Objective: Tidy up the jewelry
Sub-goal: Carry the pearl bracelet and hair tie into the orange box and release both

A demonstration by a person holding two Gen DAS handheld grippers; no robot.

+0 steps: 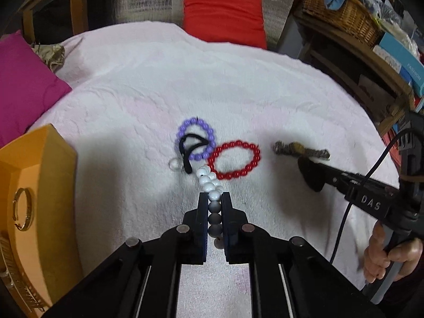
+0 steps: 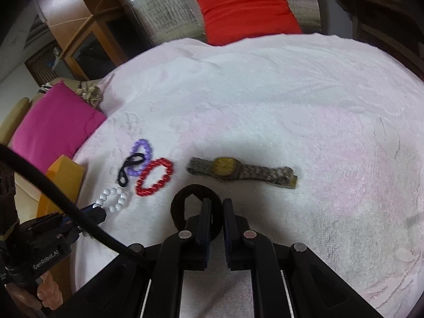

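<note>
my left gripper [image 1: 214, 198] is clamped on the white bead bracelet [image 1: 209, 180], a few beads pinched between the fingers and the rest of the loop lying forward on the white blanket [image 1: 265, 92]. my right gripper [image 2: 216, 204] is closed on the black fabric band [image 2: 182, 204], nipping one side of the ring while the rest rests flat on the cloth.

the orange box [image 1: 47, 185] sits just to my left, with a gold bangle [image 1: 23, 209] already in it, so i judge the job now is to carry the white beads there. to do it well i'd lift straight up before swinging left, so the loop clears the black hair tie [image 1: 189, 149] lying near its far end, and keep the squeeze firm, since round beads can slip.

both tools reach forward and low, angled down toward the blanket; my right hand [image 1: 389, 251] wraps the handle at the edge of the left view.

further out lie the red bead bracelet [image 2: 153, 177] and, touching it, the purple bead bracelet [image 2: 143, 156] with the hair tie across it. the gold-faced wristwatch [image 2: 228, 171] lies stretched out just beyond my right fingers. past that, a red cushion [image 2: 246, 8] and a magenta cushion [image 2: 55, 127].
</note>
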